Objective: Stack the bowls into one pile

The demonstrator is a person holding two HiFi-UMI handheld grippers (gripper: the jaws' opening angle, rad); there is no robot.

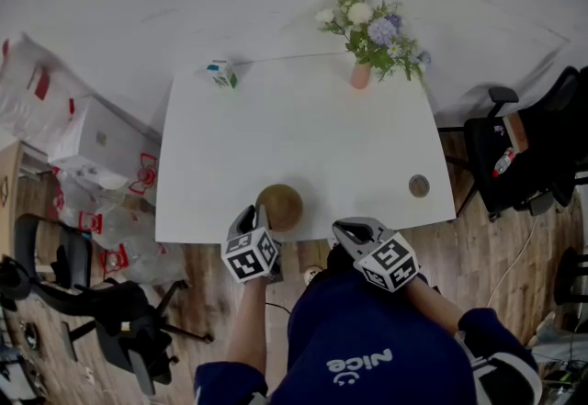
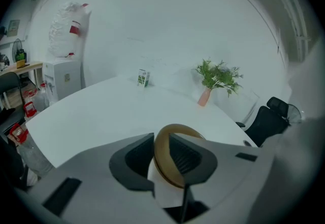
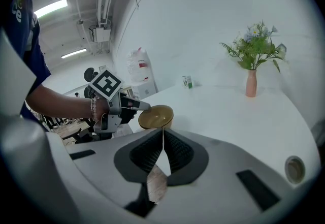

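Left fingers point(image 2: 136, 159) stand a little apart with the rim of the brown bowl point(image 2: 176, 127) between them, a pad just beside it on each side; I see no firm pinch. On my head view the left gripper point(image 1: 252, 216) reaches over the near edge of the white table point(image 1: 303, 137), its tips at the bowl's left rim. The bowl sits flat on the tabletop close to that edge. My right gripper point(image 3: 162, 139) has its jaws pressed together with nothing between them. It hangs off the table's near edge, to the right of the bowl and apart from it, pointing toward it.

Well beyond the bowl, at the far edge, a pink vase of flowers point(image 1: 360, 74) stands upright. A small green-and-white carton point(image 1: 221, 73) sits at the far left corner. A round cable port point(image 1: 419, 185) is set in the tabletop near the right corner. Black office chairs point(image 1: 514, 155) flank the table, and white bags point(image 1: 55, 118) are piled on the left.
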